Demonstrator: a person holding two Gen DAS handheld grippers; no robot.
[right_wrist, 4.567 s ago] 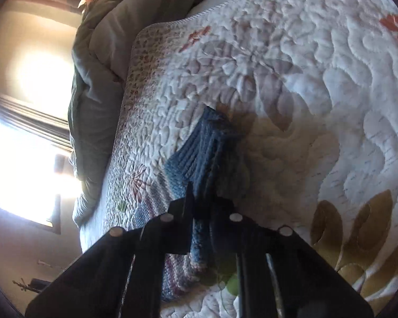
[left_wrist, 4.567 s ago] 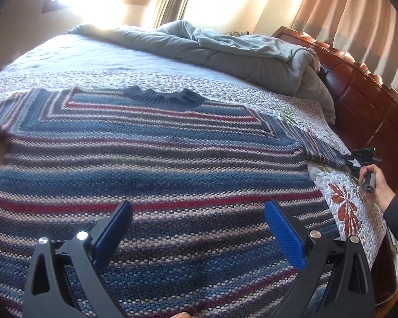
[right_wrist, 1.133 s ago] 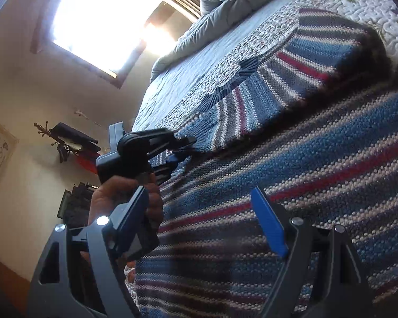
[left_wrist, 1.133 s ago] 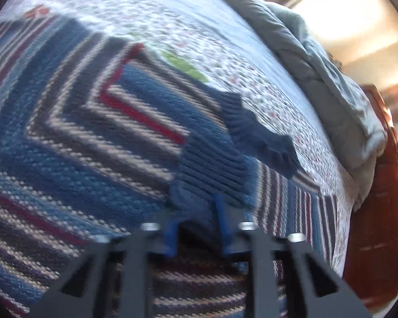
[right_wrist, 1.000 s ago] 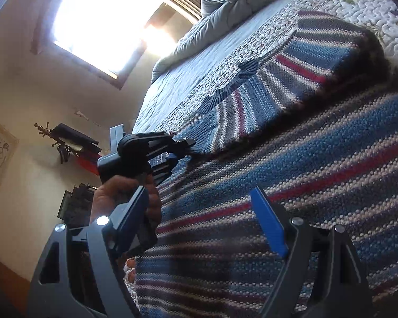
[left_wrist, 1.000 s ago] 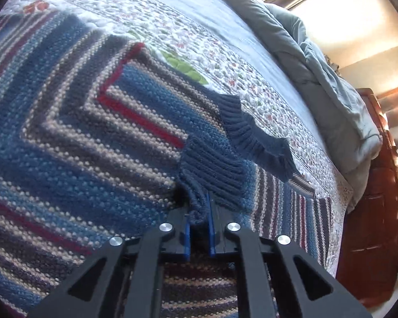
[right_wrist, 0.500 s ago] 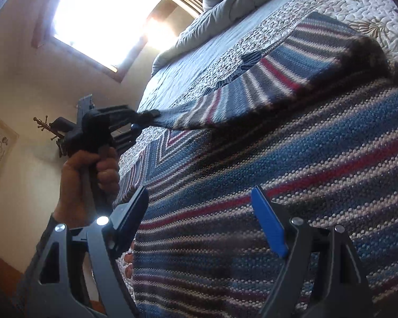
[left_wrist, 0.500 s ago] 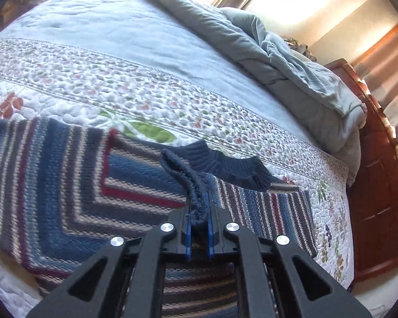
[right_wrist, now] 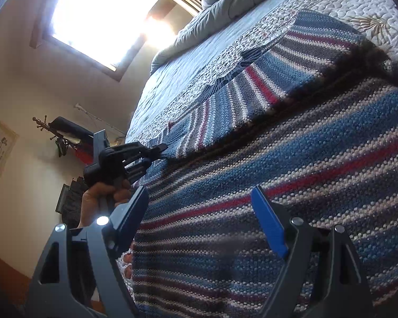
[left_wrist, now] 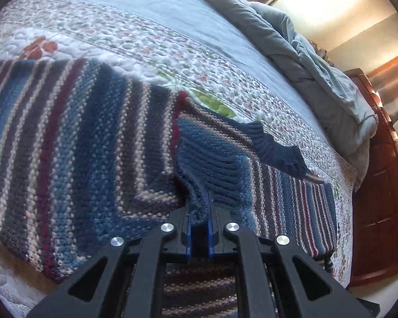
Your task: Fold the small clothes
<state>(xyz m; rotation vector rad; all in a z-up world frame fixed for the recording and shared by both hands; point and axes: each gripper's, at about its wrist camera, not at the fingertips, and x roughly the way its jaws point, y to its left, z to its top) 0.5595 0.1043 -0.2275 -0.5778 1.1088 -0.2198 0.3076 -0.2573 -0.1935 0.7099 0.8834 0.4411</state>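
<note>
A striped knit sweater [left_wrist: 79, 143] in blue, grey and red lies on the quilted bed. My left gripper [left_wrist: 199, 206] is shut on the ribbed blue cuff [left_wrist: 212, 169] of the left sleeve, which is folded in over the sweater's body. The dark blue collar [left_wrist: 276, 148] lies just beyond it. In the right wrist view the left gripper [right_wrist: 161, 148] shows pinching the sleeve low over the sweater [right_wrist: 291, 164]. My right gripper [right_wrist: 199, 212] is open and empty, hovering over the sweater's lower body. The right sleeve [right_wrist: 305, 50] lies folded across the chest.
A floral quilt [left_wrist: 146, 39] covers the bed. A crumpled grey duvet [left_wrist: 318, 61] is piled at the far end. A dark wooden bed frame [left_wrist: 379, 212] runs along the right. A bright window [right_wrist: 103, 16] and a coat rack [right_wrist: 61, 132] are at the left wall.
My left gripper closed on the sleeve cuff, lifted it, then carried it down onto the sweater's body. My right gripper stayed open over the lower sweater.
</note>
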